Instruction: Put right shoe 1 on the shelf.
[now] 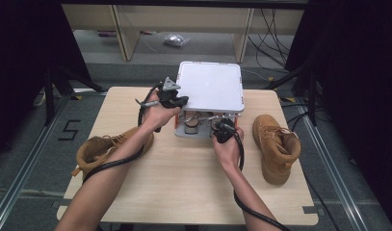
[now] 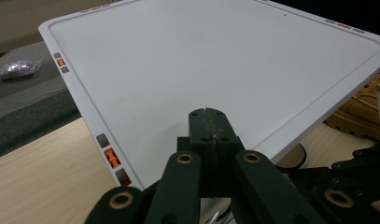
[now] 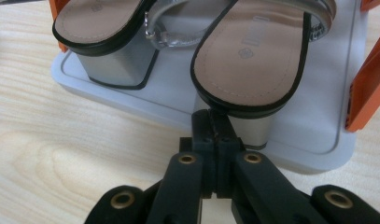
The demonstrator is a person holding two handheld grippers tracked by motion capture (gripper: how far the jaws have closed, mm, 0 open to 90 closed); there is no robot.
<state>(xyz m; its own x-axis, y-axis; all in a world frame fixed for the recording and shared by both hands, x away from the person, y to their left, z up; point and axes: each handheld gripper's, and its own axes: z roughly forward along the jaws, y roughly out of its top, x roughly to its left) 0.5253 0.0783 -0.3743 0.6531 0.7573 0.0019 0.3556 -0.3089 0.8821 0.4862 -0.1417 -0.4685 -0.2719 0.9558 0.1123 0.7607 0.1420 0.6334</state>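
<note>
Two claws work at a white shoe box (image 1: pixel 209 98) standing at the far middle of the surface (image 1: pixel 184 183) in the high view, the left claw (image 1: pixel 176 98) at its raised lid, the right claw (image 1: pixel 221 129) at its open front. In the left gripper view we see the jaws clenched, empty, over the lid (image 2: pixel 201 65): stiff, smooth, likely light; we would take its edge. In the right gripper view, the clenched jaws meet a block-heeled sandal (image 3: pixel 253 60) inside, rigid at the heel, best gripped there.
</note>
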